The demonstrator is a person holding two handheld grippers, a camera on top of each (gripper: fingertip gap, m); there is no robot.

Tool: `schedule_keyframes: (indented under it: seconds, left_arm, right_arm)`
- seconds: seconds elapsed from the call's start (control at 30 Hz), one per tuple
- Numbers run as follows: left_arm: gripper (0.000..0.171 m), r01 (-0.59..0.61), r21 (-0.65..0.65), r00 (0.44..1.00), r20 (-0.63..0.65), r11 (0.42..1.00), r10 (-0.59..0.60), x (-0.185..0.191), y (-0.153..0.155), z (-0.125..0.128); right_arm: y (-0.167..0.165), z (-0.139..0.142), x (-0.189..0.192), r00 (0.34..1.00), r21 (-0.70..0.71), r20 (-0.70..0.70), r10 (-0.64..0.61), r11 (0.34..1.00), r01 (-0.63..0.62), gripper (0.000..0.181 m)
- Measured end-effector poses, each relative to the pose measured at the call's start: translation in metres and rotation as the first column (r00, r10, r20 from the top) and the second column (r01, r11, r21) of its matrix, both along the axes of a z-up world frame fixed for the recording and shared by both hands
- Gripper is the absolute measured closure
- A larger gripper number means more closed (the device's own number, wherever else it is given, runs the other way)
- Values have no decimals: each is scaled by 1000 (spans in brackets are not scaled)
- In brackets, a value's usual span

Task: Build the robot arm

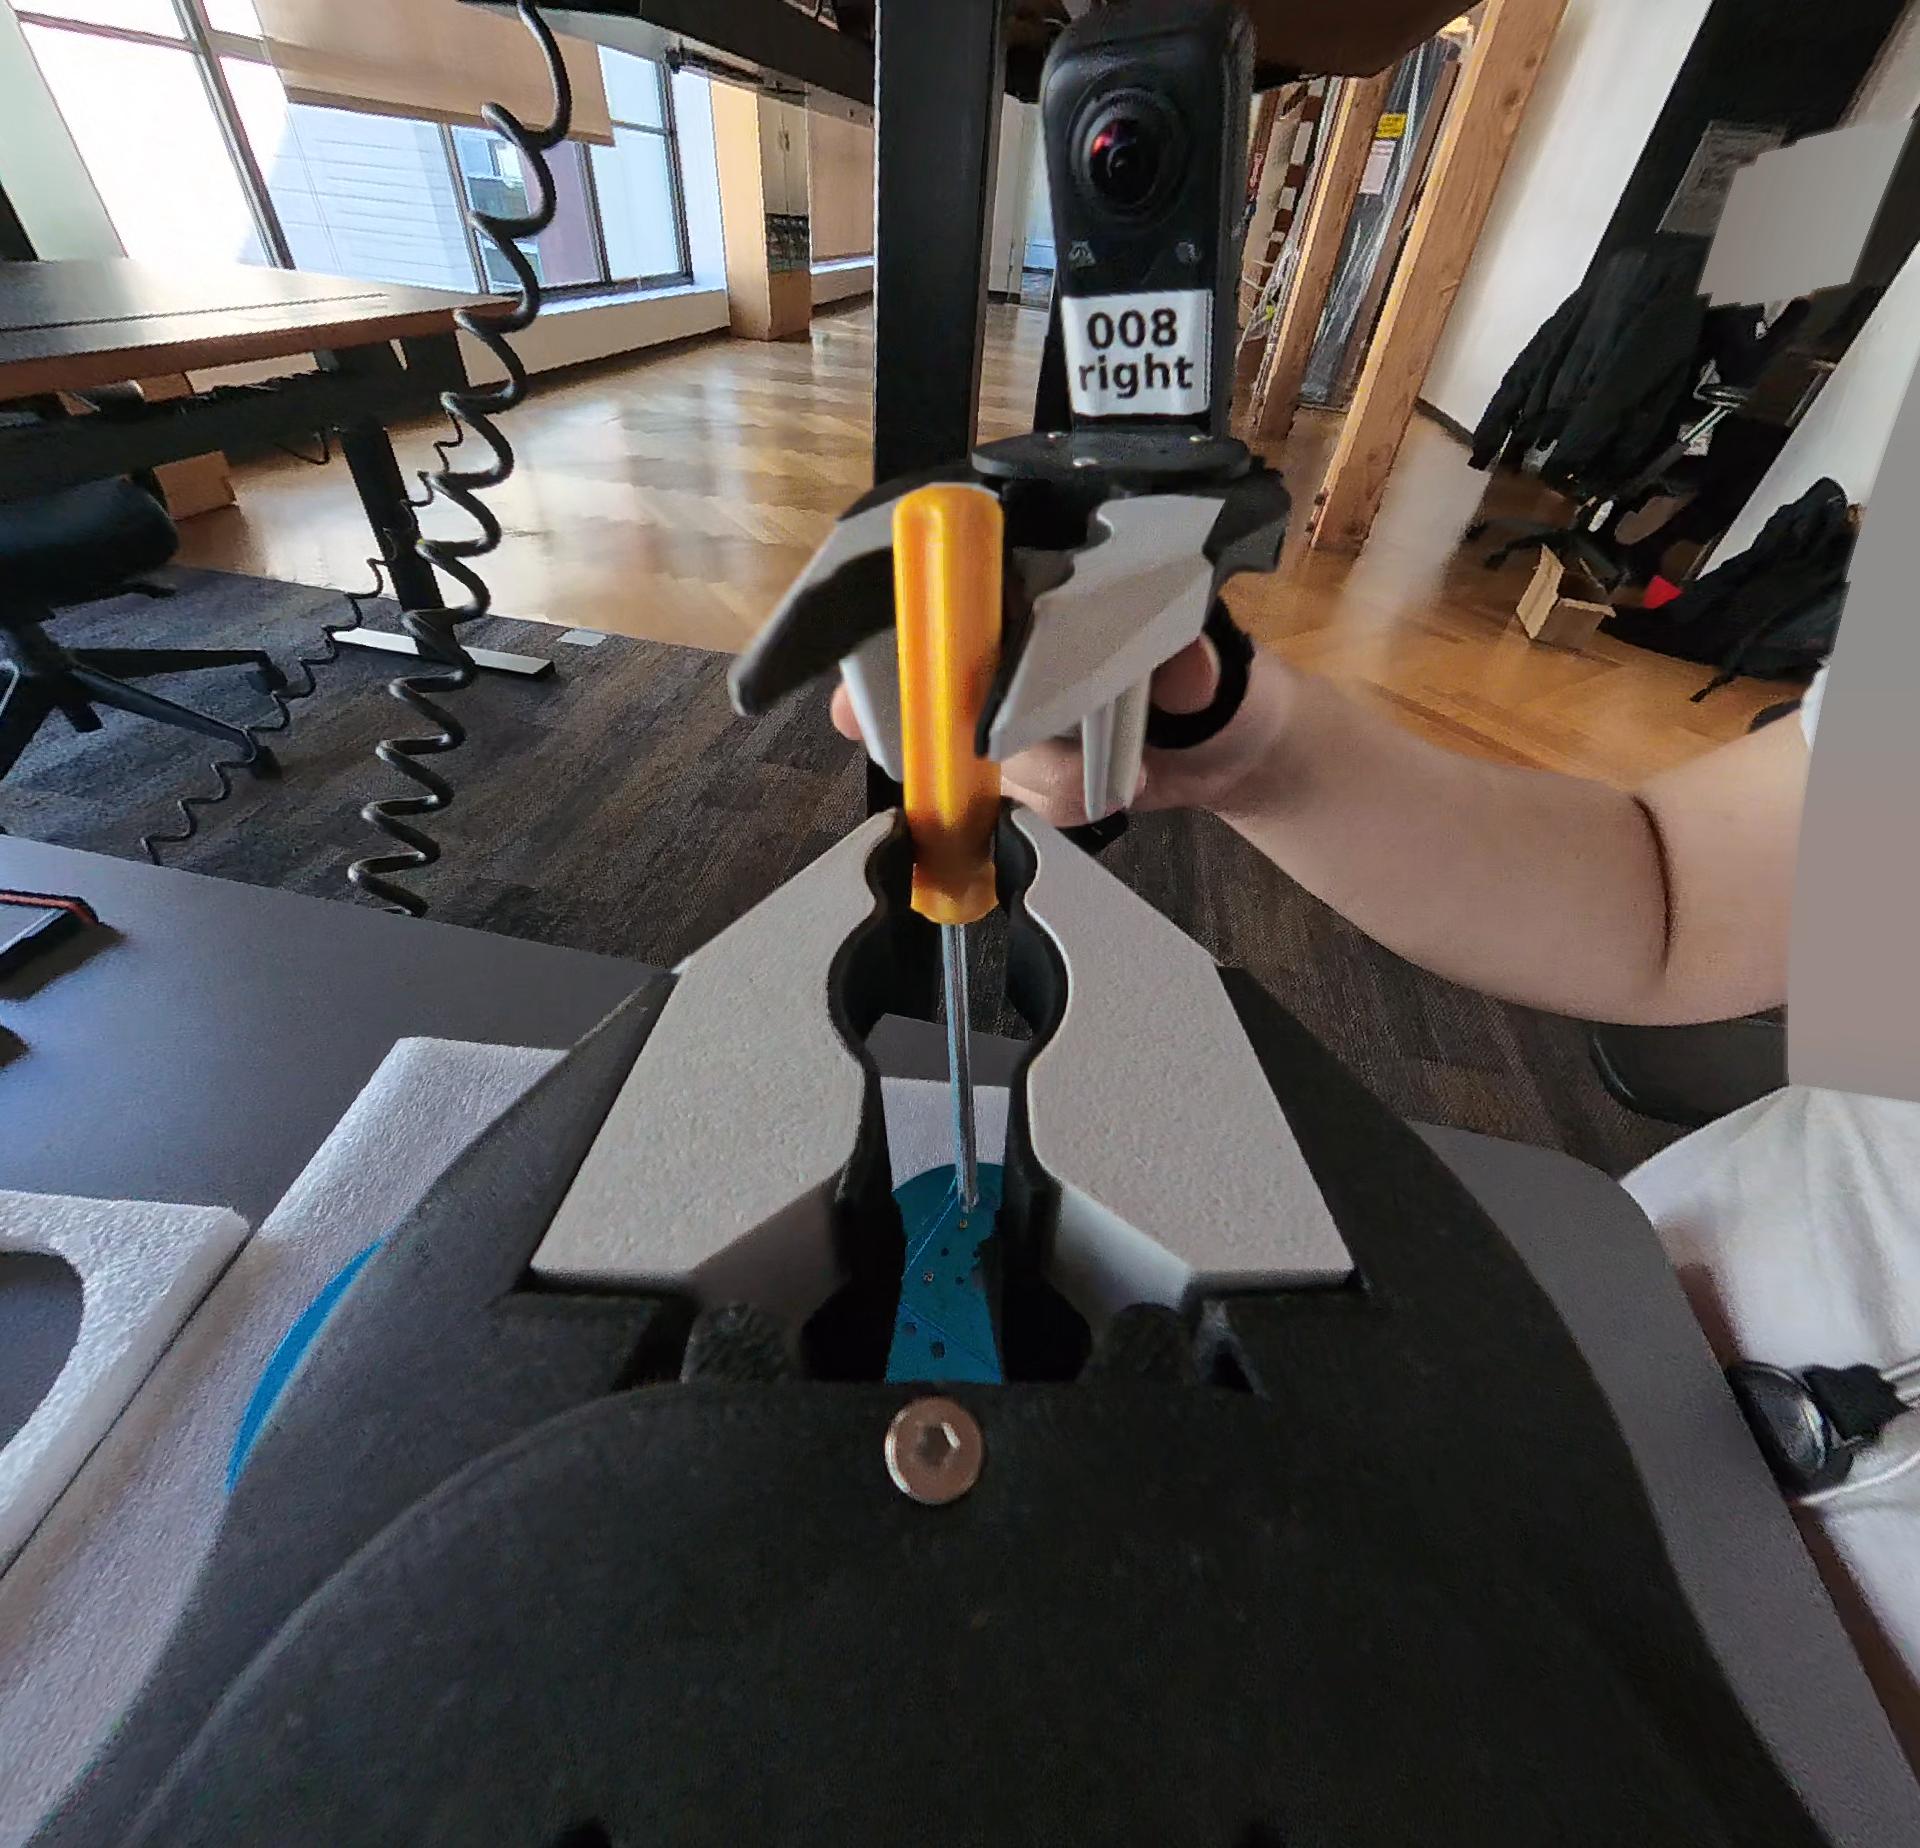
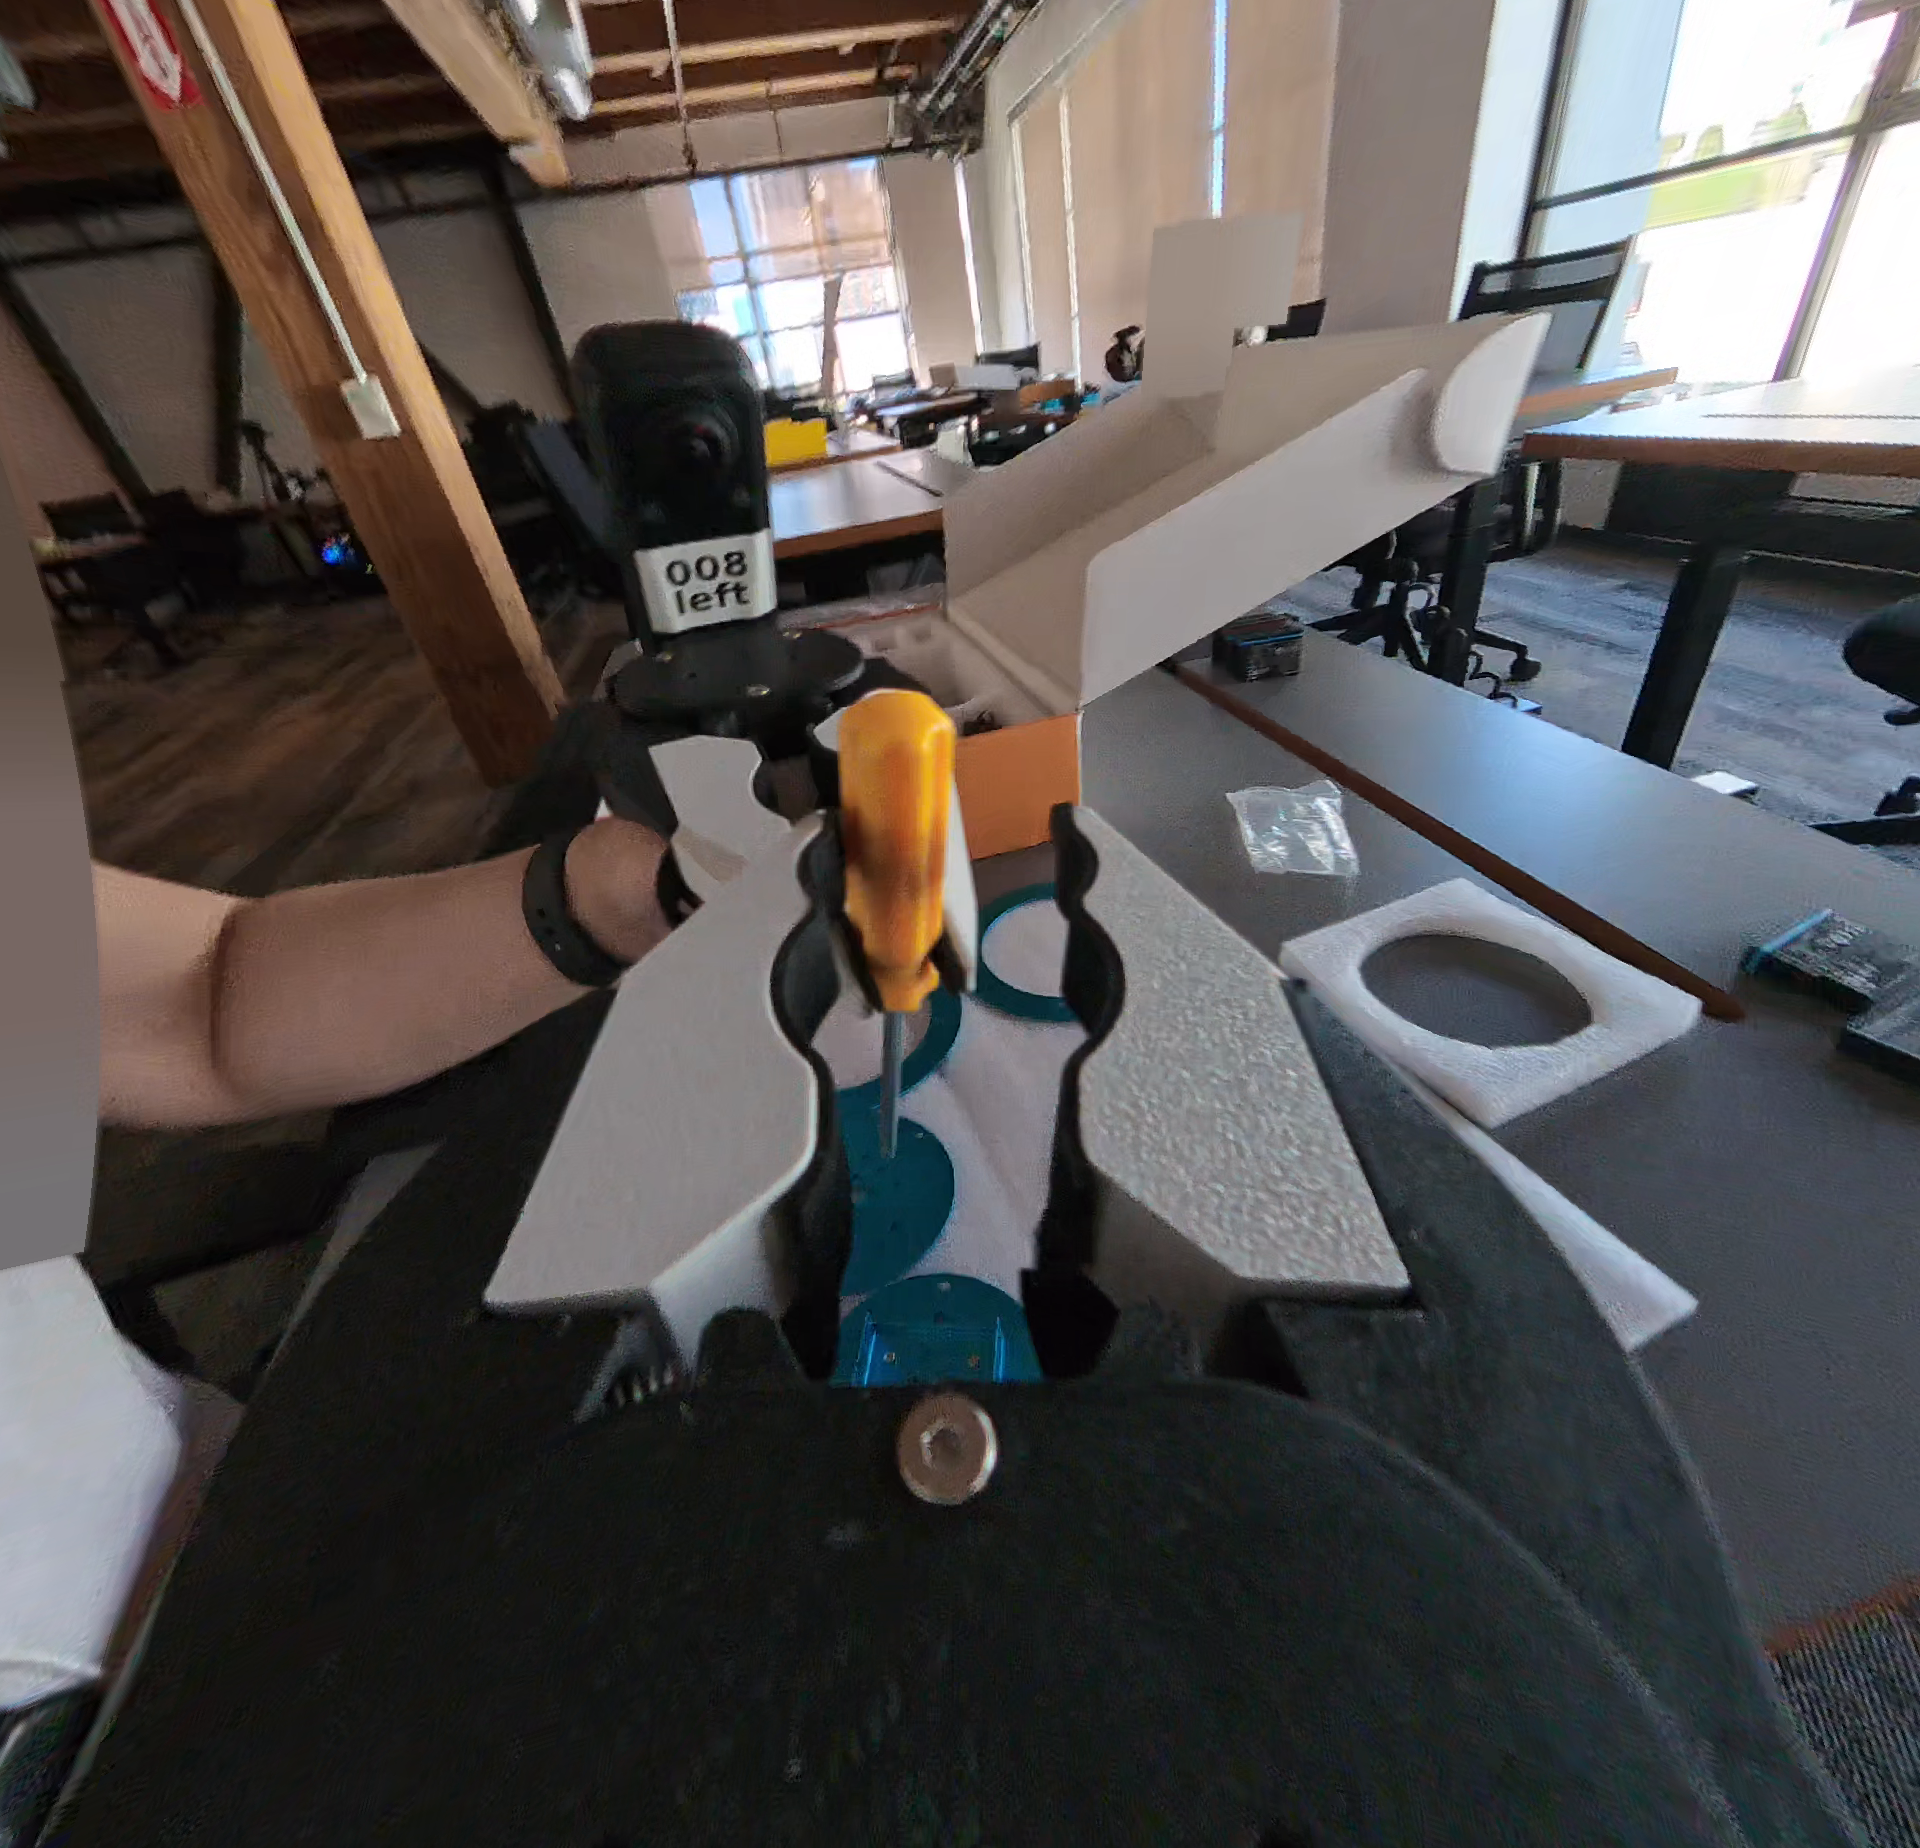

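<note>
A screwdriver with an orange handle [image 1: 948, 676] stands upright. Its thin shaft tip rests on a blue perforated disc [image 1: 940, 1268] lying on white foam [image 1: 416, 1102]. My left gripper [image 1: 961, 842] is shut on the lower end of the handle. My right gripper [image 2: 945, 842] is open, its fingers standing on either side of the handle [image 2: 896, 842], which is close to its left finger. It also shows in the left wrist view [image 1: 883, 707], spread wide. Teal rings [image 2: 1023, 951] and a blue metal part [image 2: 935, 1341] lie beside the disc [image 2: 899, 1190].
An open white cardboard box [image 2: 1195, 510] with an orange side stands behind on the dark grey table [image 2: 1558, 811]. A foam square with a round hole [image 2: 1351, 951], a small plastic bag [image 2: 1294, 827] and black boxes [image 2: 1839, 977] lie to the right. A coiled black cable [image 1: 457, 510] hangs at the left. Both grippers' tips are close together, under 4 cm apart. The blue perforated disc [image 1: 940, 1268] sits 15 centimeters or so from the ends of my left fingers.
</note>
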State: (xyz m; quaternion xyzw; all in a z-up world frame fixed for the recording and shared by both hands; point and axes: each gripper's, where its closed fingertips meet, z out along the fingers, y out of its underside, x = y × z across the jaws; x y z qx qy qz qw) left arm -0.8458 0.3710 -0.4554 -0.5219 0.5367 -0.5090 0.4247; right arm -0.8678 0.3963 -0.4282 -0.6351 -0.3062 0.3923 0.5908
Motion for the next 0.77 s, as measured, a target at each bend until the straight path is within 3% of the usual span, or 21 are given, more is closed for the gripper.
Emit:
schedule_keyframes:
  seconds: [0.03, 0.2, 0.23, 0.27, 0.4, 0.5, 0.6, 0.67, 0.77]
  left_arm:
    - [158, 5, 0, 1000, -5, 1000, -5, 2, 0, -4]
    - [158, 24, 21, 1000, -8, 999, -24, 0, -3, -22]
    - [158, 25, 9, 1000, -15, 1000, -25, 0, -3, -26]
    - [158, 21, 1, 1000, -20, 1000, -21, 1, -2, -30]
    - [157, 14, -14, 1000, 16, 1000, -14, -1, -1, -36]
    - [153, 34, -42, 999, -5, 999, -34, -5, -2, -41]
    - [156, 21, 8, 999, -32, 1000, -21, -5, -1, -48]
    - [148, 24, 5, 999, -49, 1000, -23, -4, -2, -51]
    - [156, 11, 2, 999, -42, 1000, -11, -3, 0, -51]
  right_arm:
    - [-6, -1, -7, 999, 25, 16, 40, 999, -41, 161]
    - [-8, -18, -11, 993, 40, 116, 37, 998, -42, 160]
    - [-3, -18, -10, 994, 52, 105, 2, 999, -7, 147]
    - [-3, -19, -9, 995, 50, 98, 3, 999, -8, 162]
    - [-4, -26, -13, 996, 49, 85, -2, 999, -2, 163]
    - [-3, -36, -19, 989, 44, 147, -12, 999, 6, 163]
    - [-3, -44, -21, 980, 28, 197, -1, 1000, -5, 163]
    - [-2, -44, -20, 980, 22, 200, 1, 1000, -6, 163]
    - [-2, -49, -20, 980, -13, 195, 26, 1000, -24, 163]
